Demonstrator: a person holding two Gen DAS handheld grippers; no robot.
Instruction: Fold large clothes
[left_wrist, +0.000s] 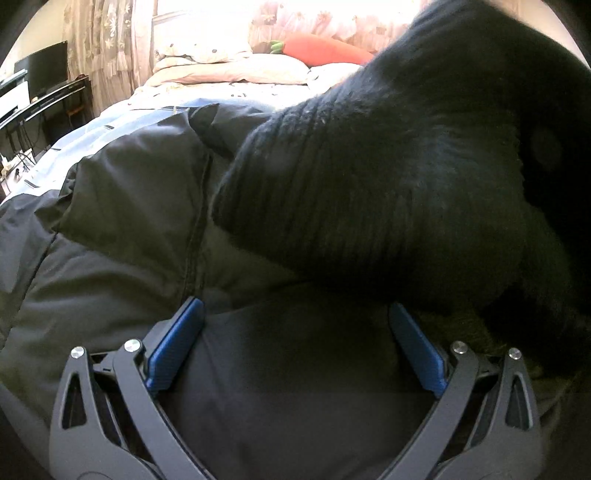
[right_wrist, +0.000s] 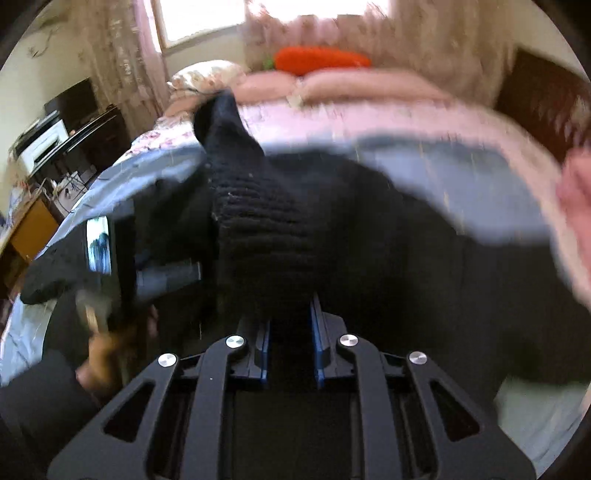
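A large black padded jacket (left_wrist: 122, 206) lies spread on the bed. My left gripper (left_wrist: 295, 314) is open, its blue pads (left_wrist: 177, 343) resting low over the jacket's smooth fabric. A black ribbed knit cuff (left_wrist: 362, 177) of the jacket hangs across the upper right of the left wrist view. My right gripper (right_wrist: 290, 314) is shut on that ribbed knit cuff (right_wrist: 258, 221) and holds it lifted above the bed; the view is blurred. The left gripper's body (right_wrist: 110, 236) shows at the left of the right wrist view.
The bed has a light blue sheet (left_wrist: 122, 125) and pink bedding (right_wrist: 369, 110). Pillows (left_wrist: 229, 70) and an orange carrot plush (right_wrist: 321, 59) lie at the head. A desk with a monitor (left_wrist: 40, 70) stands left of the bed. Curtains (right_wrist: 118, 55) hang behind.
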